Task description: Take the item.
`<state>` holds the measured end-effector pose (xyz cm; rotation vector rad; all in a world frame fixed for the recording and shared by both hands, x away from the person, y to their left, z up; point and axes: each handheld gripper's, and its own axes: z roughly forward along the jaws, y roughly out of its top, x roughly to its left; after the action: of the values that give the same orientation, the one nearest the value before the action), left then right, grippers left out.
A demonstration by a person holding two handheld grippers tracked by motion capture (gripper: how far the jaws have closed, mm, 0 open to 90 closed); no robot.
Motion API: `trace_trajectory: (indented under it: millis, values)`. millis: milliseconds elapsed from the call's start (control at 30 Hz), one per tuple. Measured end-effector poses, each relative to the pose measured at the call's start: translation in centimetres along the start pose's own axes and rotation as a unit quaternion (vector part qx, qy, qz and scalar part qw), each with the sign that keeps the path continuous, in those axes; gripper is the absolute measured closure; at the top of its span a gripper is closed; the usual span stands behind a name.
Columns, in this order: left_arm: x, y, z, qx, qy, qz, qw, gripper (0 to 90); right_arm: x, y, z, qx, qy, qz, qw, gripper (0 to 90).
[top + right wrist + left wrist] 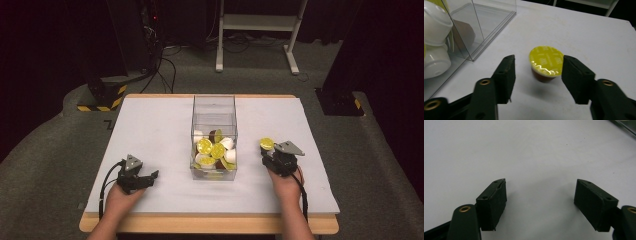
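A clear plastic box (214,115) stands in the middle of the white table and holds several coffee capsules (211,148), some with yellow lids, some white or brown. One brown capsule with a yellow foil lid (546,61) stands on the table right of the box, also seen from above (266,143). My right gripper (537,75) is open, its jaws on either side of that capsule and just short of it; the capsule sits close to the right jaw. My left gripper (540,200) is open over bare table, left of the box (145,176).
The white table top (160,130) has a wooden front edge (200,224). The box's clear wall (479,27) rises left of my right gripper, with white capsules (435,22) behind it. A white frame (257,25) and dark stands are on the floor beyond.
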<state>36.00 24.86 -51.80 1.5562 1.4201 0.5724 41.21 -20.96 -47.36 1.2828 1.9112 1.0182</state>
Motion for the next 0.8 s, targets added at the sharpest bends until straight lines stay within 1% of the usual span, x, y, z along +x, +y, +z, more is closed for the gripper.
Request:
trace_trajectory:
  millis: [200,233,267,300,333,467,533,567,600,733,767,800]
  values:
    - [0.0,0.0,0.0,0.000,0.000,0.000,1.0000,26.3,0.3,-0.4,-0.6,0.006,-0.005,0.012,0.9999,30.6]
    - [0.0,0.0,0.0,0.000,0.000,0.000,1.0000,26.3,0.3,-0.4,-0.6,0.006,-0.005,0.012,0.9999,30.6]
    - [0.0,0.0,0.0,0.000,0.000,-0.001,1.0000,26.3,0.4,-0.7,-0.8,0.010,-0.007,0.011,0.9999,26.5]
    - [0.0,0.0,0.0,0.000,0.000,-0.001,1.0000,26.3,0.4,-0.7,-0.8,0.010,-0.007,0.011,0.9999,26.5]
    - [0.0,0.0,0.0,-0.001,0.000,-0.001,1.0000,26.3,0.6,-1.1,-1.1,0.014,-0.012,0.011,0.9998,24.0]
    - [0.0,0.0,0.0,0.000,0.000,0.000,1.0000,26.3,0.7,-1.7,-1.5,0.021,-0.011,0.010,0.9997,23.7]
    - [0.0,0.0,0.0,0.000,0.000,0.000,1.0000,26.3,0.9,-2.4,-1.7,0.032,-0.006,0.009,0.9994,23.7]
    - [0.0,0.0,0.0,0.000,0.000,0.000,1.0000,26.3,0.9,-2.4,-1.7,0.032,-0.006,0.009,0.9994,23.7]
    - [0.0,0.0,0.0,0.001,0.000,0.001,1.0000,26.3,0.9,-2.9,-1.8,0.042,-0.008,0.004,0.9991,23.9]
    - [0.0,0.0,0.0,0.001,0.000,0.001,1.0000,26.3,0.4,-3.9,-2.2,0.062,-0.010,0.014,0.9980,24.4]
    - [0.0,0.0,0.0,-0.001,0.000,-0.002,1.0000,26.3,0.2,-4.1,-2.2,0.067,-0.009,0.015,0.9976,24.7]
    - [0.0,0.0,0.0,0.001,0.000,0.001,1.0000,26.3,0.1,-4.3,-2.3,0.072,-0.011,0.016,0.9972,24.9]
